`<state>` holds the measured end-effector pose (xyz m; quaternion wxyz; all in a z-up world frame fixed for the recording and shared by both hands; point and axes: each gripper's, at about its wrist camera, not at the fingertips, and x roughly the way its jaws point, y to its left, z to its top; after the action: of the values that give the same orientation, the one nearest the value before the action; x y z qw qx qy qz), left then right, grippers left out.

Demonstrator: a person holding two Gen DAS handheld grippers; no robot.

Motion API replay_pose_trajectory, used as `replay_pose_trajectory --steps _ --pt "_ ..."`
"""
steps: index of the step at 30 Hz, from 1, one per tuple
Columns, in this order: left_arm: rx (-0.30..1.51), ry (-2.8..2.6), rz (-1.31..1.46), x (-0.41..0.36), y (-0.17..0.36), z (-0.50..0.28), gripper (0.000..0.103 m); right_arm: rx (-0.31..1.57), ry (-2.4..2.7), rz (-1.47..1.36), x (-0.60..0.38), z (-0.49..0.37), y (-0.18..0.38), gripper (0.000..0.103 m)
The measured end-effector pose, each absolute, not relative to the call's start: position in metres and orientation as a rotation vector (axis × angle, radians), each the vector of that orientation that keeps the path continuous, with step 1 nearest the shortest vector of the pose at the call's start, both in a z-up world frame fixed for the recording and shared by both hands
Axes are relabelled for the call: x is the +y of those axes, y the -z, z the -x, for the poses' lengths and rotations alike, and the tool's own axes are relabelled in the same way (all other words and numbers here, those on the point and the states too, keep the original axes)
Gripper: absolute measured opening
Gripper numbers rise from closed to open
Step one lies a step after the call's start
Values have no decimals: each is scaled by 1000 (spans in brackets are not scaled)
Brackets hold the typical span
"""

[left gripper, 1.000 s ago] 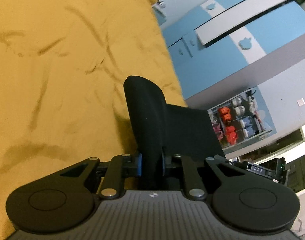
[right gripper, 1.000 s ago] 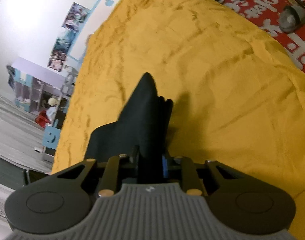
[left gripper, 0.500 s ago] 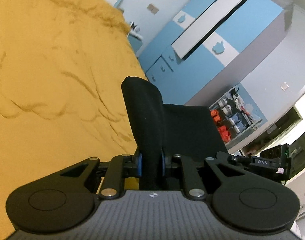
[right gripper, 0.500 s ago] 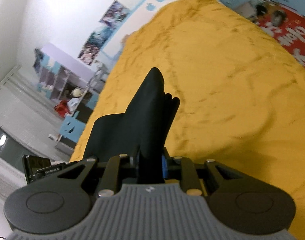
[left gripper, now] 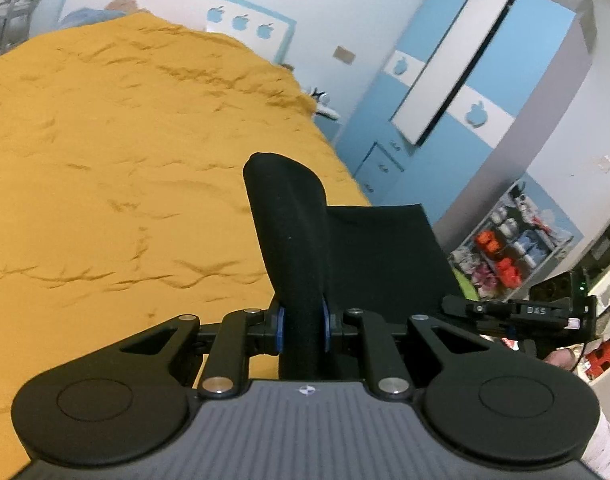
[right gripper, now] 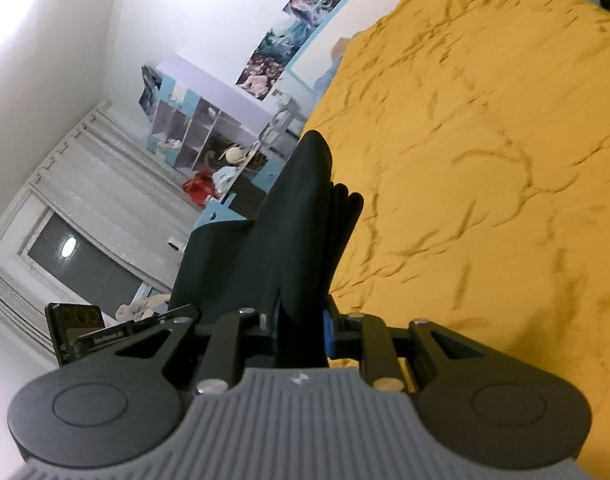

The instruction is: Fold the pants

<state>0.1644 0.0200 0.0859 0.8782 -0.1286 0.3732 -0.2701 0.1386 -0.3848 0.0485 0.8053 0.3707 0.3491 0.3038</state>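
Note:
The black pants (left gripper: 293,232) are held up off the bed, stretched between both grippers. My left gripper (left gripper: 301,330) is shut on a bunched edge of the pants, with the cloth spreading out to its right. My right gripper (right gripper: 301,332) is shut on the other folded edge of the pants (right gripper: 297,216), with the cloth spreading out to its left. The right gripper's body (left gripper: 521,312) shows at the right of the left wrist view; the left gripper's body (right gripper: 89,328) shows at the left of the right wrist view.
A bed with a wrinkled mustard-yellow cover (left gripper: 105,160) lies below and ahead, also in the right wrist view (right gripper: 485,160). A blue and white wardrobe (left gripper: 485,80) stands right of the bed. Shelves with toys (right gripper: 201,128) and a window (right gripper: 77,264) are on the left.
Both grippers have lifted and tilted upward with the pants still clamped. The views now take in more of the room walls and less of the bed surface.

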Motion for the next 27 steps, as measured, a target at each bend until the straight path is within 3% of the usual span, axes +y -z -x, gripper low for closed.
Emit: replay_pose_trajectory --steps 14,27 --pt "1005 525 390 45 48 -238 18 924 -505 -929 -329 -167 67 15" --pt "1062 529 560 74 143 -272 20 995 -439 -934 -334 -214 143 15"
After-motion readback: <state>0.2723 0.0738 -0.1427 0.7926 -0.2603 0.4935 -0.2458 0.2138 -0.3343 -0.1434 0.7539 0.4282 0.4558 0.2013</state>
